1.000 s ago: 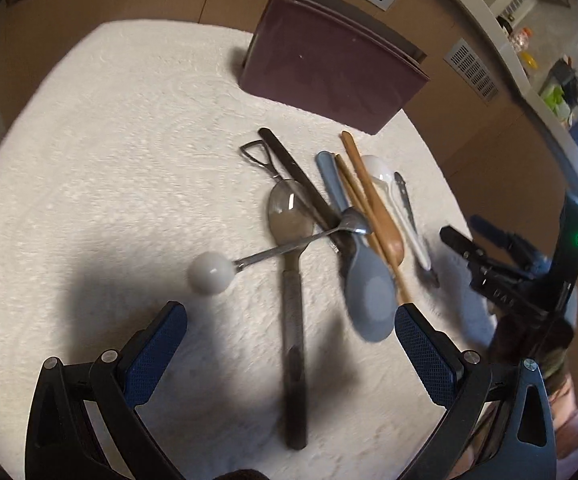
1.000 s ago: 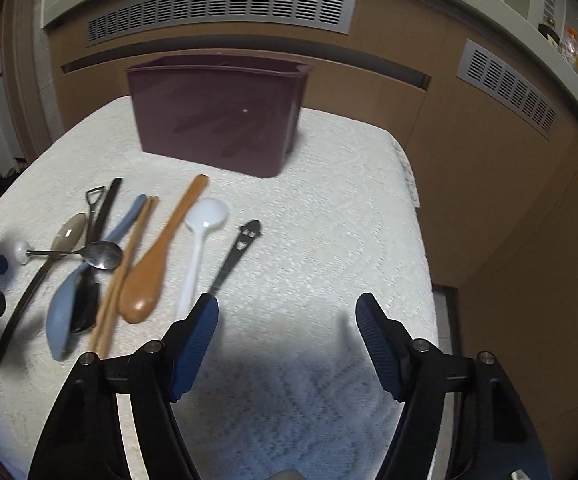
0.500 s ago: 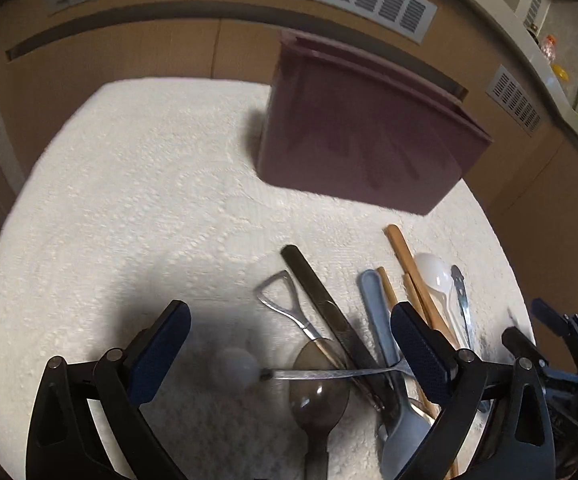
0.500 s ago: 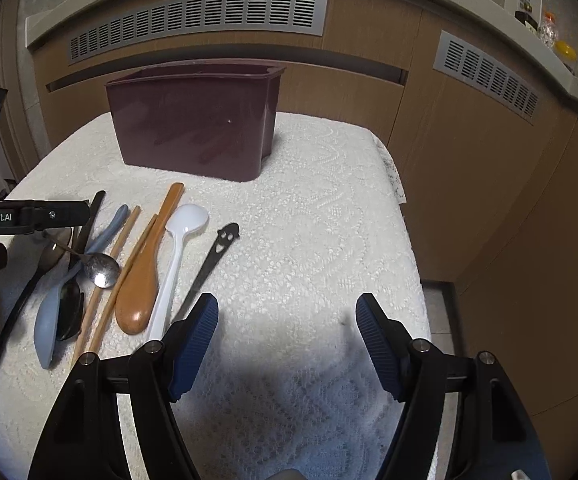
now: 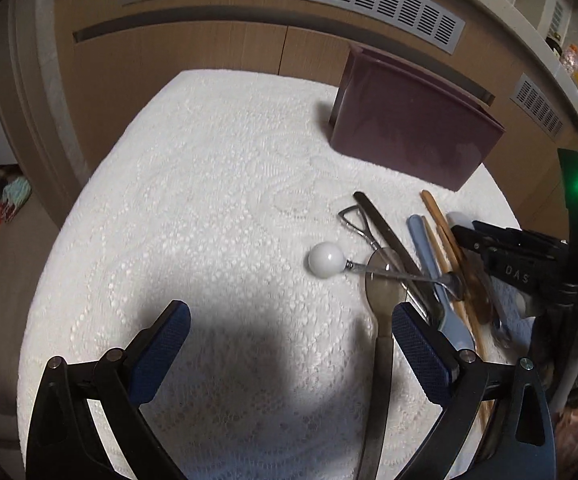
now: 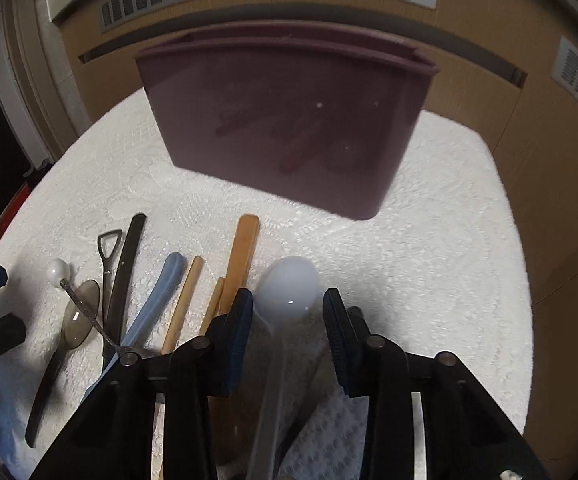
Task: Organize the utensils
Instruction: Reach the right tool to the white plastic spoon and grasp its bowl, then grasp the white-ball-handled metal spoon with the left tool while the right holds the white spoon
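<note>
White plastic spoon [image 6: 285, 292] is straddled, ungripped, by the half-closed right tool [image 6: 287, 312] among utensils laid left of it, near the maroon bin [image 6: 289, 120], while the left tool [image 5: 285, 340] is held wide apart over the counter [image 5: 193, 200].

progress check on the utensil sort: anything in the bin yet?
Nothing visibly binned; the maroon holder shows only reflections on its front, and its inside is hidden. In hand: the right gripper straddles the white spoon, jaws not yet closed. The left gripper is open, idle. All other utensils lie on the cloth.
</note>
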